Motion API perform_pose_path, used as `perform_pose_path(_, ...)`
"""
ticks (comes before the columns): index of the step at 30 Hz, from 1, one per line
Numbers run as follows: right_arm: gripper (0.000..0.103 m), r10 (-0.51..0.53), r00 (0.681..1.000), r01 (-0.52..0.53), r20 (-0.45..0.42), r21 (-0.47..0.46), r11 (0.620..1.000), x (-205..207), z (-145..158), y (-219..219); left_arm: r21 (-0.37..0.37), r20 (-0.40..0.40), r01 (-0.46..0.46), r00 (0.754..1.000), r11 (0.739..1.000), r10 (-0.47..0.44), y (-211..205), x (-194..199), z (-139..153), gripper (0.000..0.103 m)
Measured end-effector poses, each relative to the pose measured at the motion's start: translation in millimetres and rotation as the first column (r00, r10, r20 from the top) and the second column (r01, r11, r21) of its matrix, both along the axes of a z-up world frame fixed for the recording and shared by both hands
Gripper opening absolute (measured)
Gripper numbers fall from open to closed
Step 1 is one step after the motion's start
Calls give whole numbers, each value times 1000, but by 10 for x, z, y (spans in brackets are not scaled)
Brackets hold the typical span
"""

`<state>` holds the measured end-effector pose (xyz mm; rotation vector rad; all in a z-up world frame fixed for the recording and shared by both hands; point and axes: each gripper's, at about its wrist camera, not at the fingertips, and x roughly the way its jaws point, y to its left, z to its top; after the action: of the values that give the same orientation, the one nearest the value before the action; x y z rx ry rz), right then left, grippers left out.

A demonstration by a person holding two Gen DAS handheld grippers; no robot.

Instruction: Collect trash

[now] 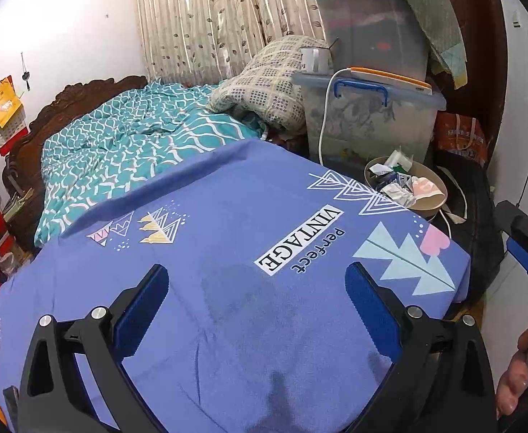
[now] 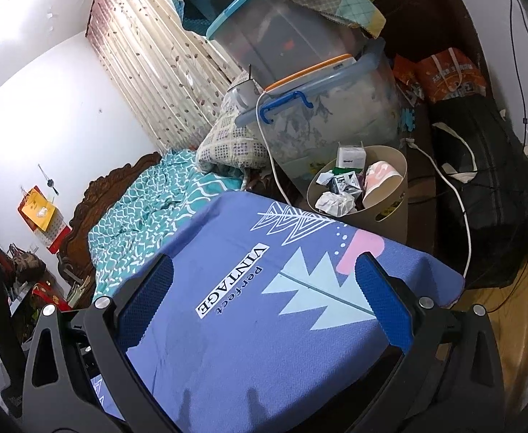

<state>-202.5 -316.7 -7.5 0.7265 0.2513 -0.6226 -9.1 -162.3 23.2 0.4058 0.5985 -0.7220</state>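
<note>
L gripper (image 1: 256, 281) and R gripper (image 2: 264, 274): jaws spread wide on both, nothing between the pads, each poised over the blue printed cloth (image 2: 249, 324) covering the near surface. Beige trash bin (image 2: 390, 213) stands just beyond the cloth's far right corner, beside the stacked clear storage boxes (image 1: 368, 122); contents incl. crumpled white paper (image 2: 336, 202), small cartons, a pink-white paper cup (image 2: 379, 176). Teal bedding (image 1: 127, 144) behind cloth at left.
</note>
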Motion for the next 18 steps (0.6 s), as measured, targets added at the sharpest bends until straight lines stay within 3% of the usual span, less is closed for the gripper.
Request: perform_pose_path(18,100,8,1000,-8,-3,1,1000,16,-26,-12,8,14,-20,1000,1000,20,-23,17,-38,95)
